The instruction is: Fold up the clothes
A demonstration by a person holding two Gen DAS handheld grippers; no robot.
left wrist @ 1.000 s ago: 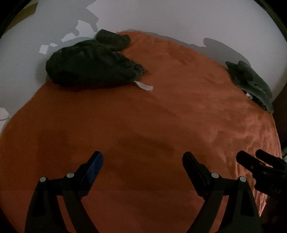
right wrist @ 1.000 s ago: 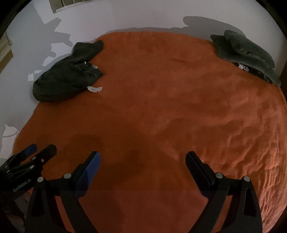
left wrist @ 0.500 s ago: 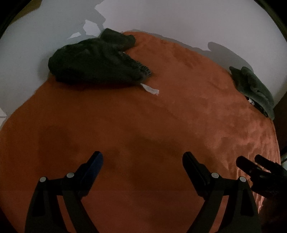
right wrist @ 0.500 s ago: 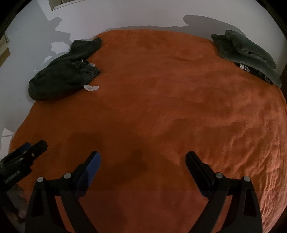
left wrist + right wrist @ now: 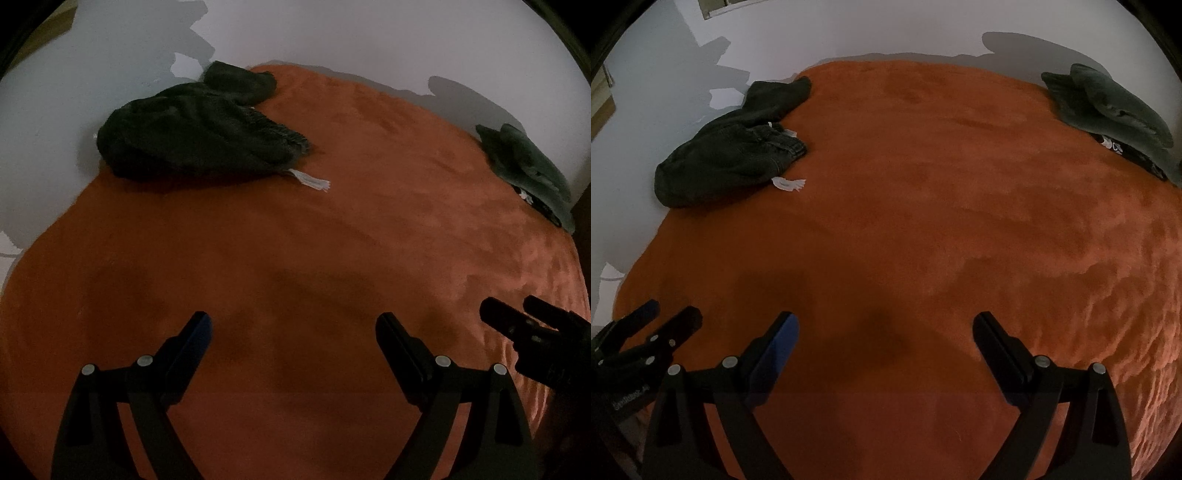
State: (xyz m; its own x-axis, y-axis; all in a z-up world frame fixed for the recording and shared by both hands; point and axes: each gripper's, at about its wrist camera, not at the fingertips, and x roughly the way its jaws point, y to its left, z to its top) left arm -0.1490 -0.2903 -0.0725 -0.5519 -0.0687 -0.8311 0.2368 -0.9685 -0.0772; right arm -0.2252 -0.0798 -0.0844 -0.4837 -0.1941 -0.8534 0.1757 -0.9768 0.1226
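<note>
Left gripper (image 5: 291, 328) spread wide, right gripper (image 5: 886, 328) likewise (both empty) — above orange blanket (image 5: 923, 221)

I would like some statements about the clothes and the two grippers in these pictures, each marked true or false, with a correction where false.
1. Both the left gripper and the right gripper are open and hold nothing. True.
2. The crumpled dark garment lies at the far left of the orange fuzzy blanket. True.
3. A white tag sticks out from the dark garment. True.
4. The grey-green garment pile lies beside the dark garment. False: it is at the far right.
5. The left gripper touches the dark garment. False: they are apart.
</note>
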